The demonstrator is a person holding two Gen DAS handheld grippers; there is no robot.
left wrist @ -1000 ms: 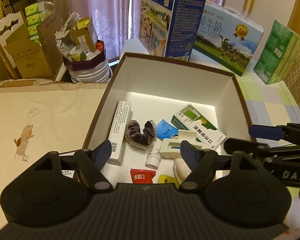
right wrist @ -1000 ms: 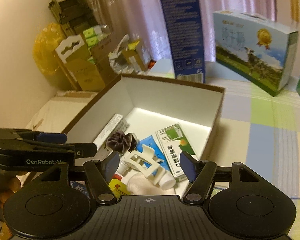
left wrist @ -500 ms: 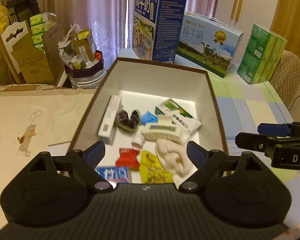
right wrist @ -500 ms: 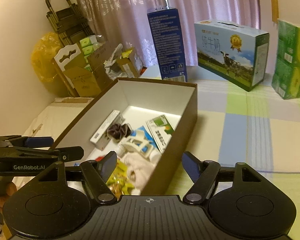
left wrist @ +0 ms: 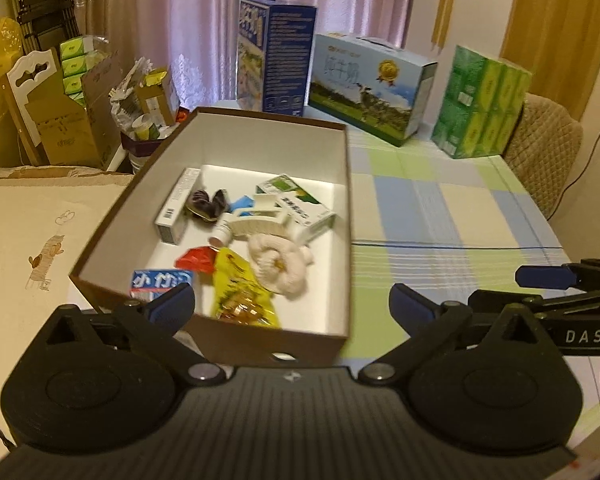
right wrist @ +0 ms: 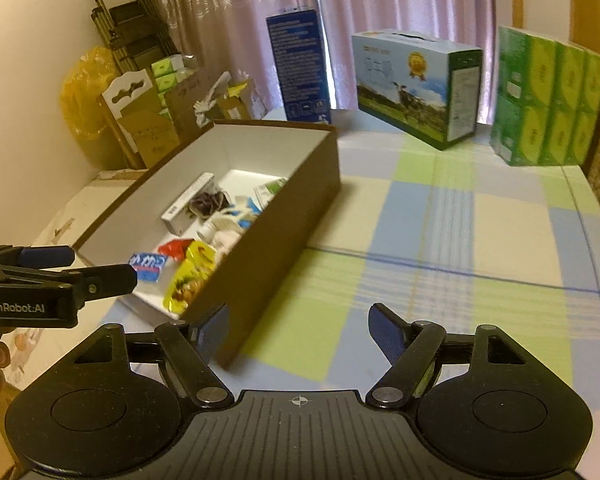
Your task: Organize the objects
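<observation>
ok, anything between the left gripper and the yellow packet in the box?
Yes: the box's near wall stands between the open left gripper and the yellow packet just behind it. From above, nothing covers the packet.

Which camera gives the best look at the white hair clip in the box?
The left wrist view. It looks down into the box, so the hair clip shows whole, lying among the other items. In the right wrist view the box's near wall hides part of the hair clip, and it is blurred.
</observation>
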